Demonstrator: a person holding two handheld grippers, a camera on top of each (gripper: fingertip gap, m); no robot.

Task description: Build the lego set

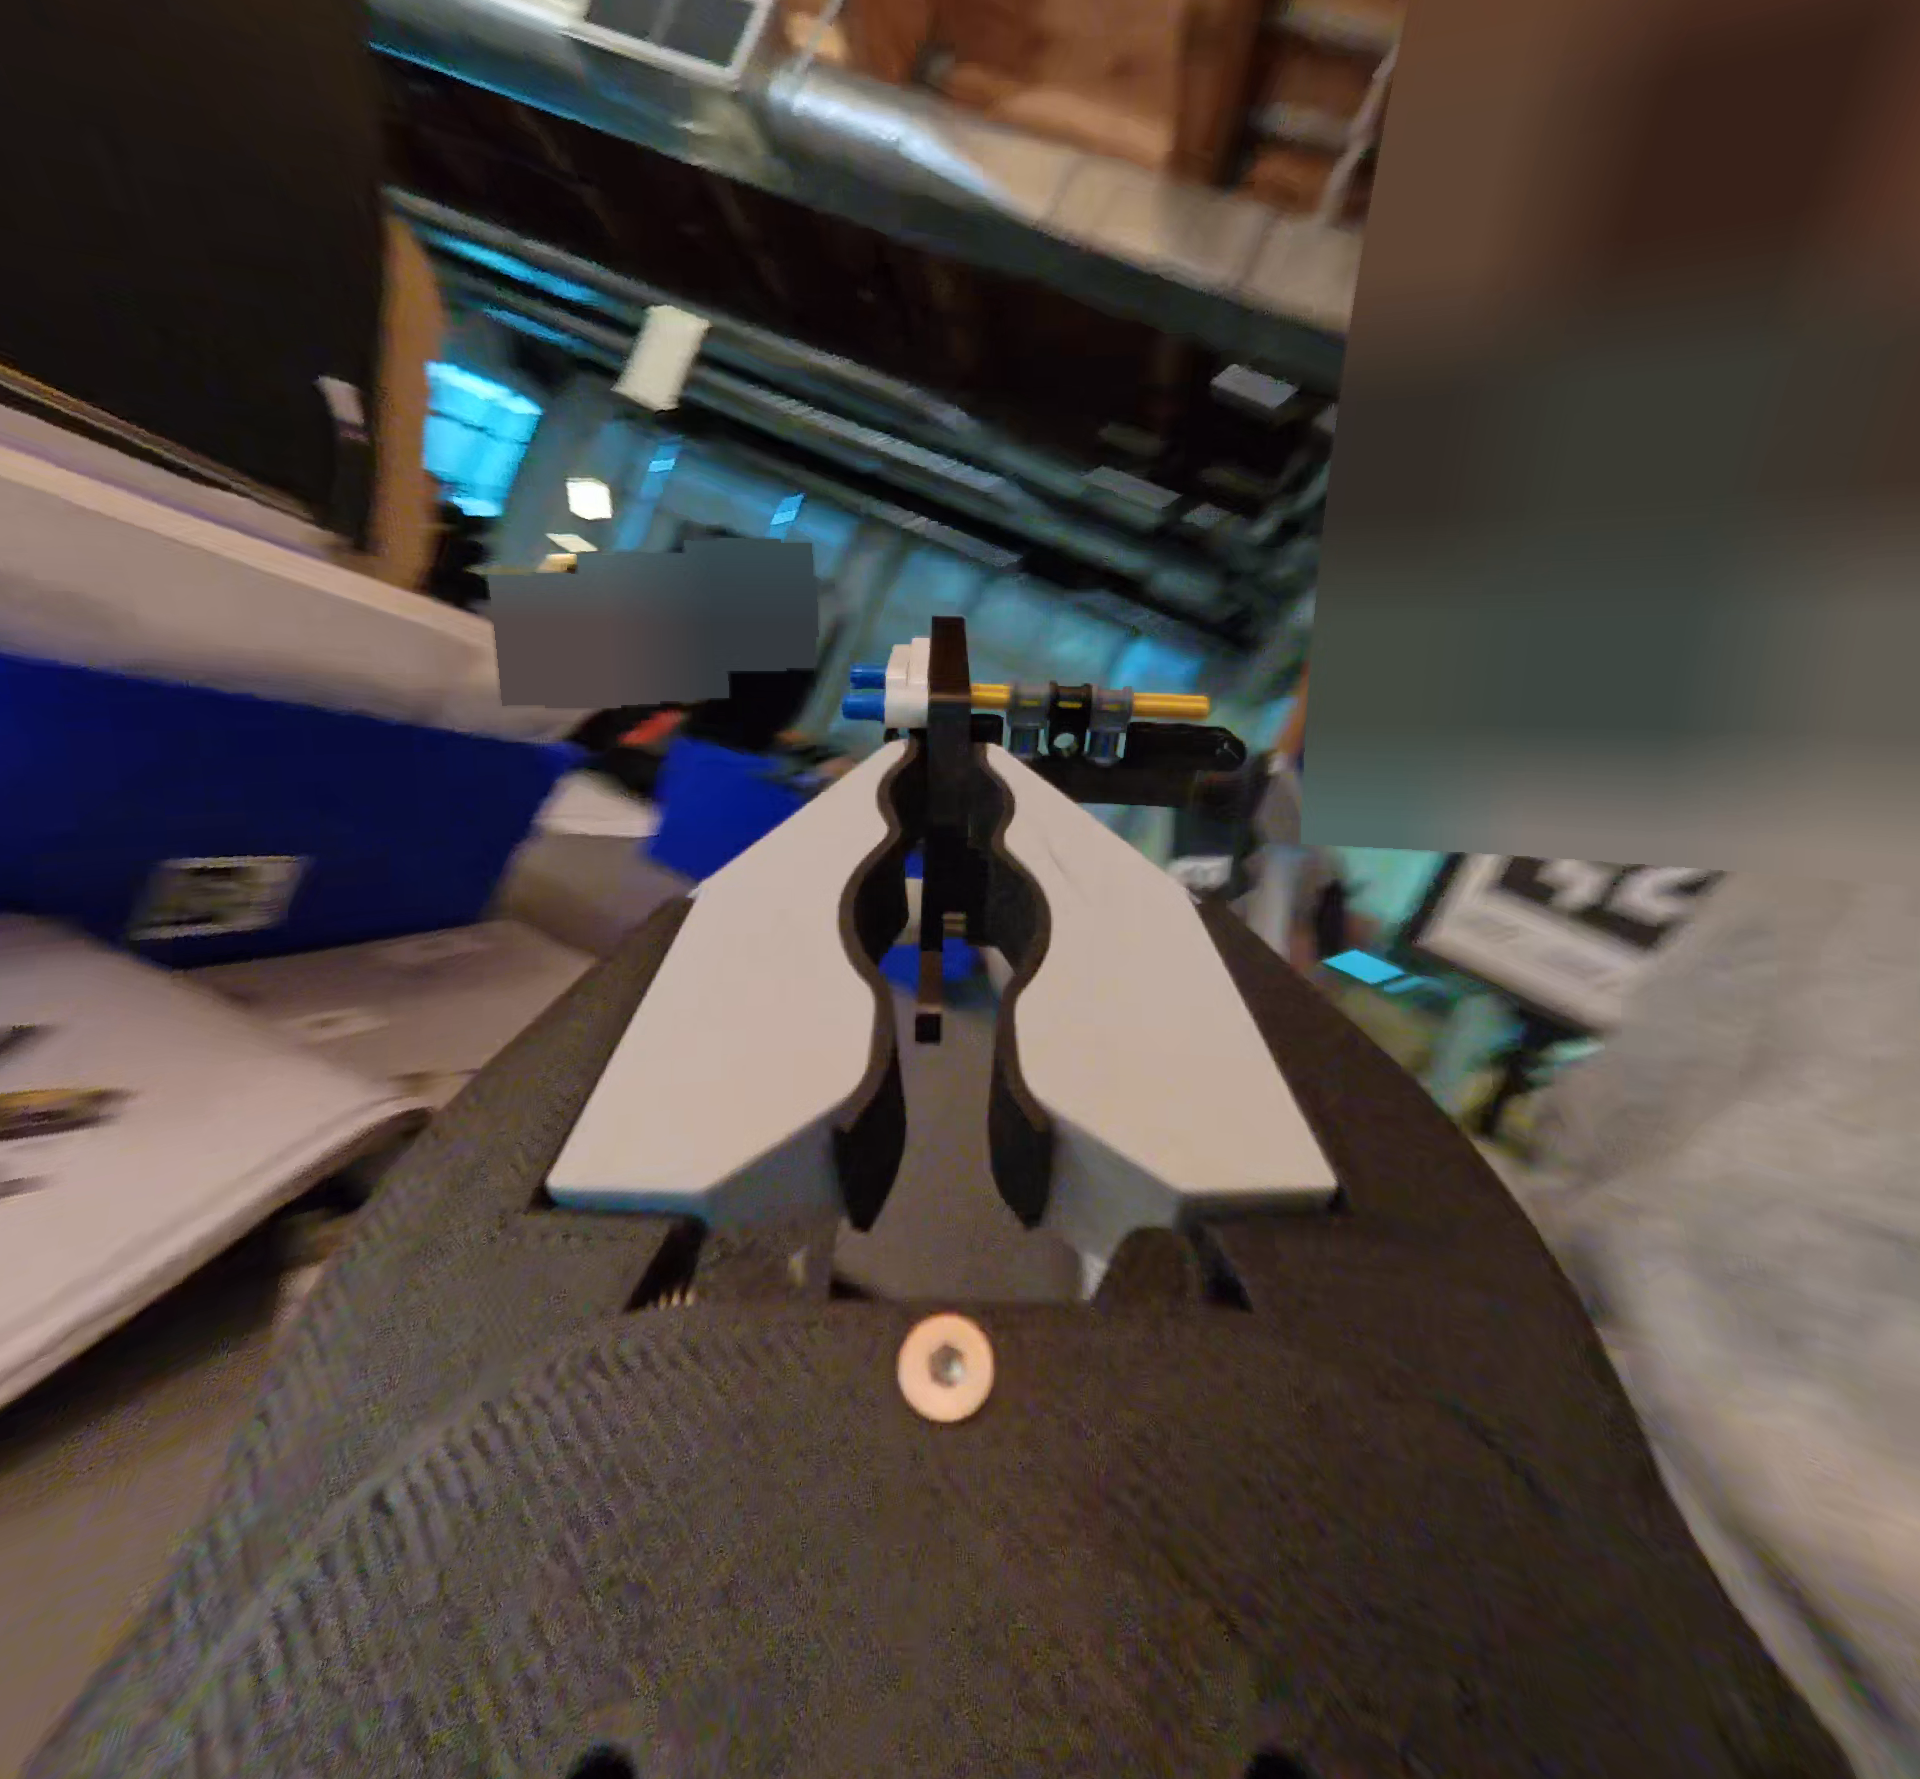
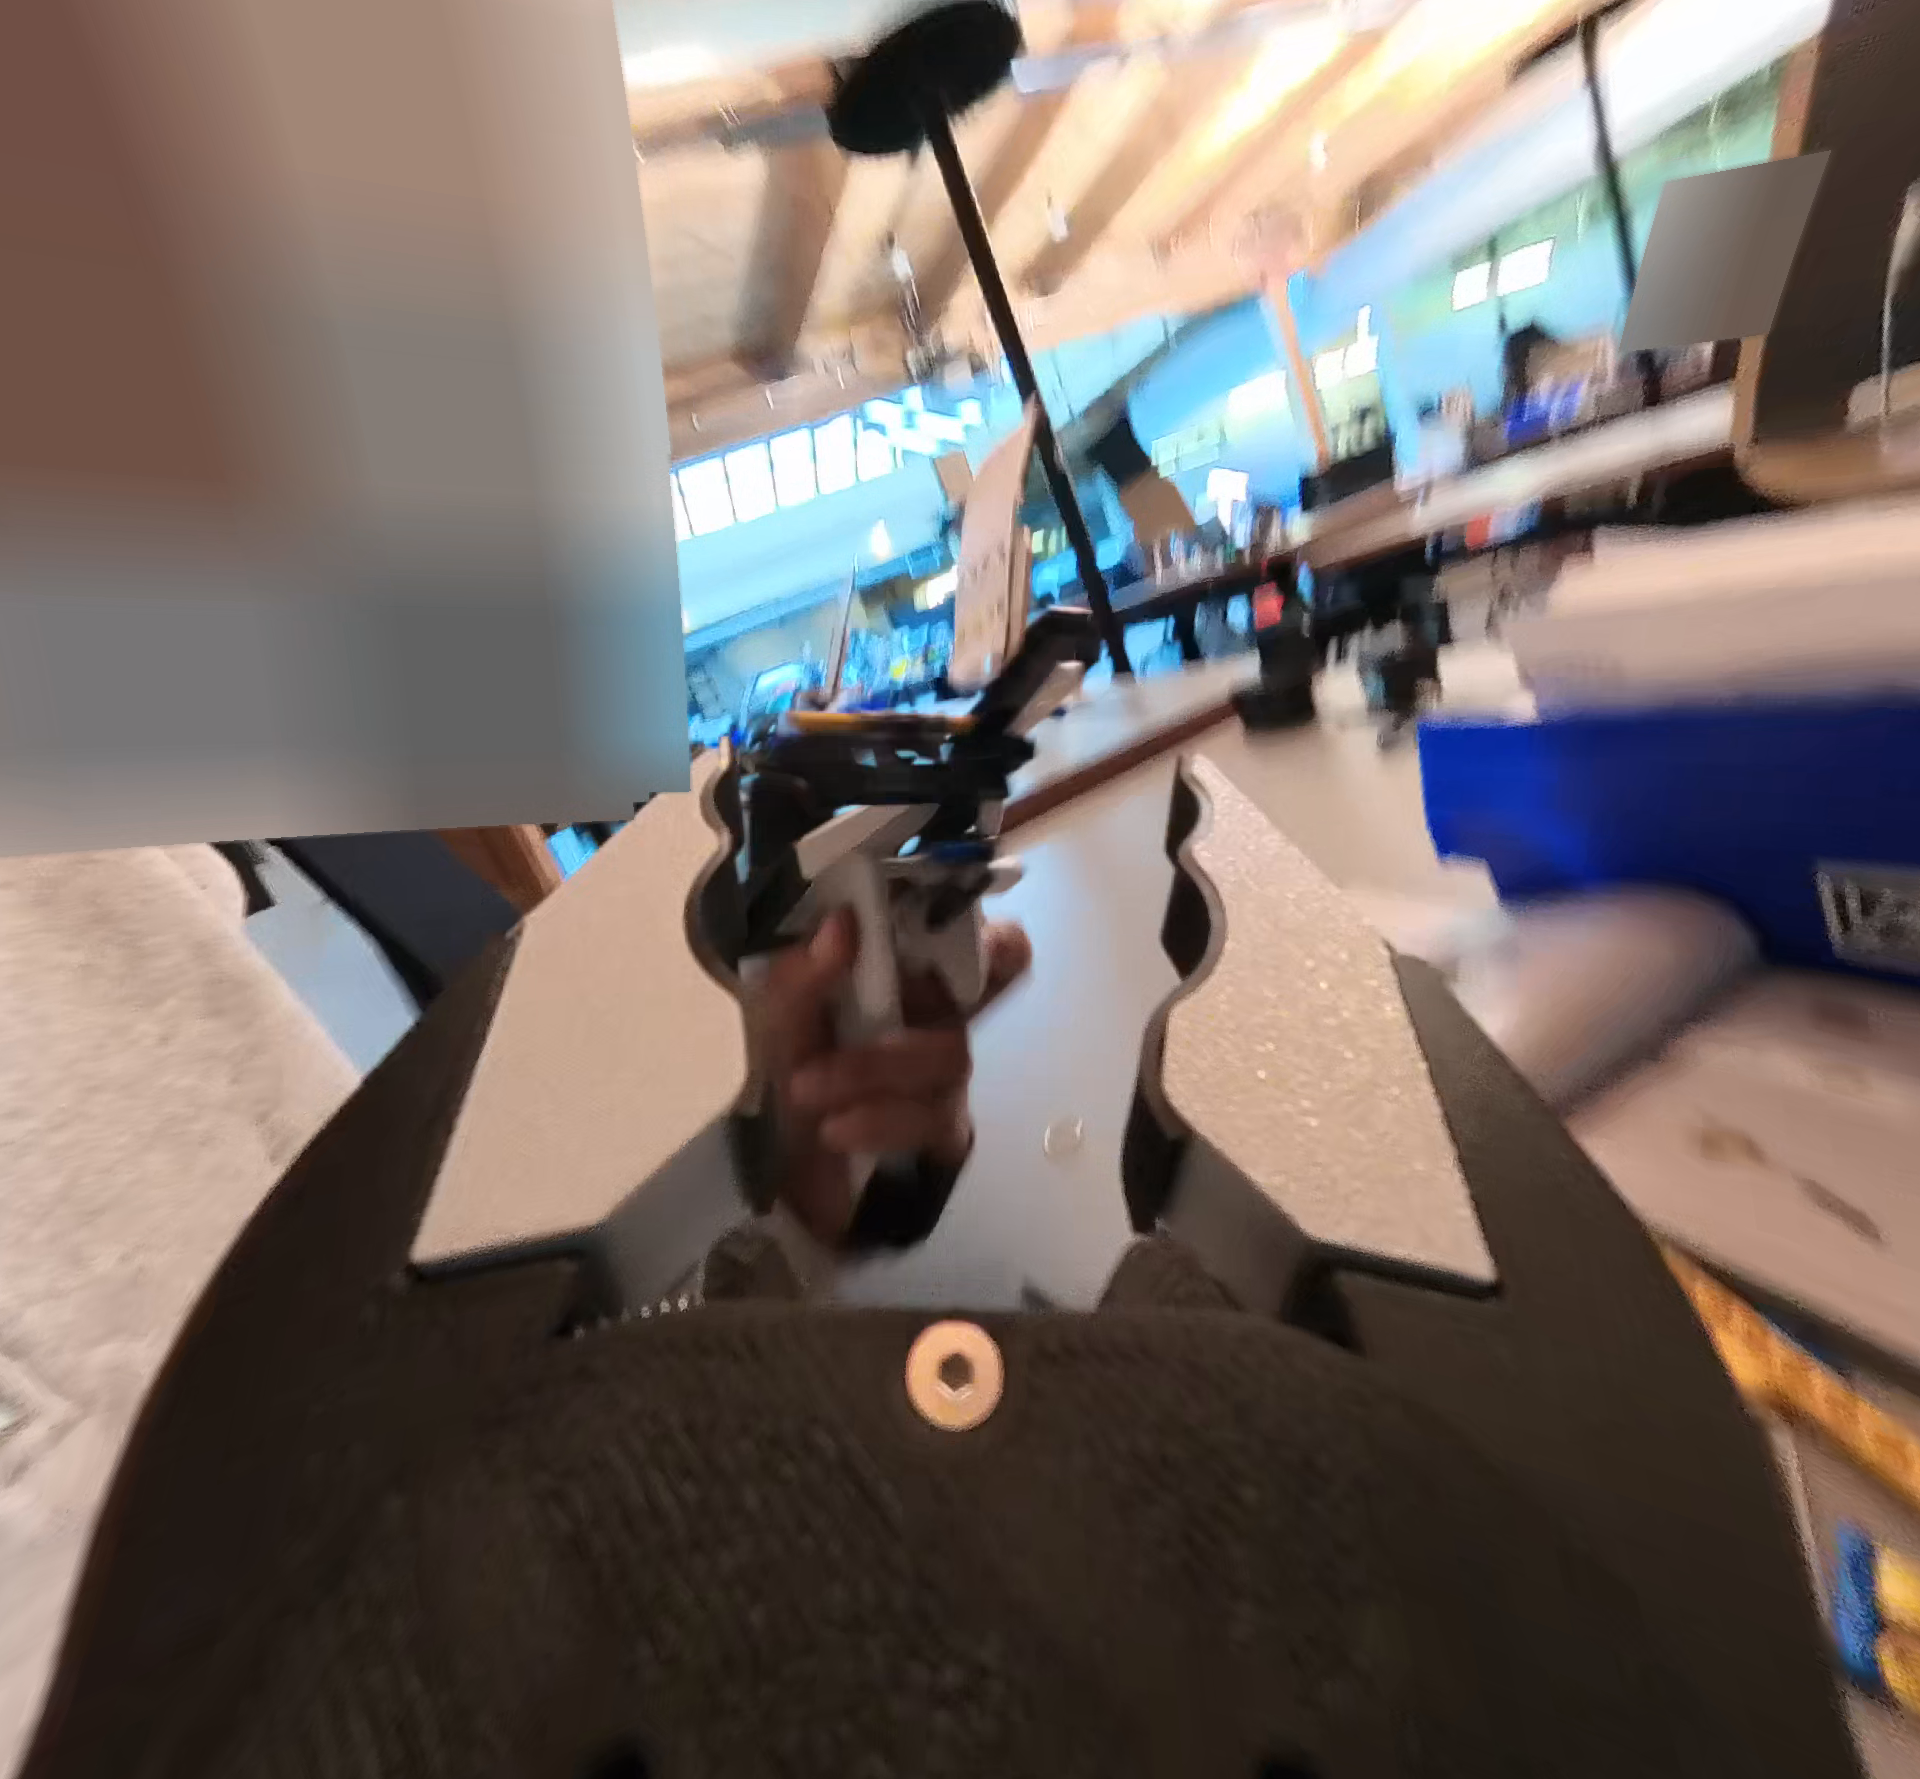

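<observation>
My left gripper [image 1: 945, 755] is shut on a Lego assembly [image 1: 1049, 706] and holds it up in the air. A thin black plate stands upright between the fingers. A white part with two blue pins sticks out to its left; a yellow axle with grey connectors and a black beam stick out to its right. My right gripper [image 2: 956, 789] is open and empty. In the right wrist view the same assembly [image 2: 894, 753] shows between the jaws, close to the left finger [image 2: 623, 1033], with a person's hand [image 2: 883, 1064] below it. Whether the assembly touches that finger I cannot tell.
A blue bin [image 1: 260, 794] stands at the left, and it also shows in the right wrist view [image 2: 1662, 794]. Open paper booklets [image 1: 156, 1137] lie on the table [image 2: 1091, 856]. A black pole with a round disc [image 2: 925, 77] rises behind. A grey sleeve [image 1: 1714, 1106] is at the right.
</observation>
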